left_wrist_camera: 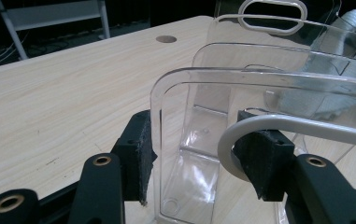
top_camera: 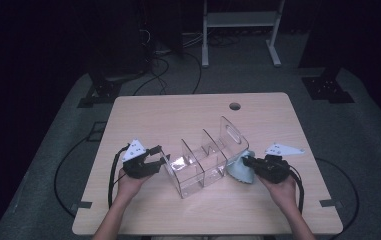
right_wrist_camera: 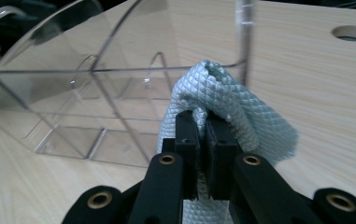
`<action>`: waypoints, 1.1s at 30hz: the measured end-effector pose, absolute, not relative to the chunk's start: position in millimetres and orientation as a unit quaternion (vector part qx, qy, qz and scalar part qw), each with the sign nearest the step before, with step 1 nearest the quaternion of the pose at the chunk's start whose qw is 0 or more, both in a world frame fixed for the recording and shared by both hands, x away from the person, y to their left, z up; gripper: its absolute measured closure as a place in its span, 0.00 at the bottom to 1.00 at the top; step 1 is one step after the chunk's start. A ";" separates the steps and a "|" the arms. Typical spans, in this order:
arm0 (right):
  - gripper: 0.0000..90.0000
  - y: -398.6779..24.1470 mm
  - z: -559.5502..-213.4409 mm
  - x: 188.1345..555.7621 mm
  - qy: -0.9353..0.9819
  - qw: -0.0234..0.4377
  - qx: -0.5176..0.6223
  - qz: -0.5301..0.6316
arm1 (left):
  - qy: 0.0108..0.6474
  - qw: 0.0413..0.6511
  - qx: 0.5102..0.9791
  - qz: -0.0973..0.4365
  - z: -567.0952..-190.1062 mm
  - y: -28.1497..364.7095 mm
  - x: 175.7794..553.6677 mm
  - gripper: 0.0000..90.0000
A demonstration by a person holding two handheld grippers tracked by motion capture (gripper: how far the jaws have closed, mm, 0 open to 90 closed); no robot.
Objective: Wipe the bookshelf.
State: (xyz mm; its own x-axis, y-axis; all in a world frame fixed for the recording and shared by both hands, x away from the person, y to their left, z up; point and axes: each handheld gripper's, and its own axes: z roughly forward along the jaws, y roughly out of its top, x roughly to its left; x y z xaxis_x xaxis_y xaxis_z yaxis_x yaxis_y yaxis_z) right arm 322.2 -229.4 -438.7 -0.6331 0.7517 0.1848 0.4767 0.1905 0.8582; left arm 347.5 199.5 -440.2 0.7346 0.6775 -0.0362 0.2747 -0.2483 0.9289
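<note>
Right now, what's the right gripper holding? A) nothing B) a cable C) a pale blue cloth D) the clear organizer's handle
C: in the right gripper view the right gripper has its jaws pinched shut on the quilted pale blue cloth, next to the clear organizer; the high view shows the same cloth at that gripper's tip.

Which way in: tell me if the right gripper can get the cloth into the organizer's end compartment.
Probably yes. The right gripper holds the cloth beside the clear organizer, whose compartments look empty, steadied by the left gripper.
</note>
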 end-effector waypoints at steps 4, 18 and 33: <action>0.94 -216.0 -441.8 317.0 0.773 0.138 0.386 0.484 | 0.311 0.528 0.767 0.191 -440.1 199.4 347.3 0.53; 0.94 -218.9 -442.4 319.8 0.771 0.157 0.395 0.475 | 0.310 0.528 0.766 0.193 -440.2 199.8 346.8 0.53; 0.94 -212.9 -435.8 318.7 0.777 0.162 0.381 0.474 | 0.310 0.529 0.765 0.194 -440.3 200.1 346.8 0.53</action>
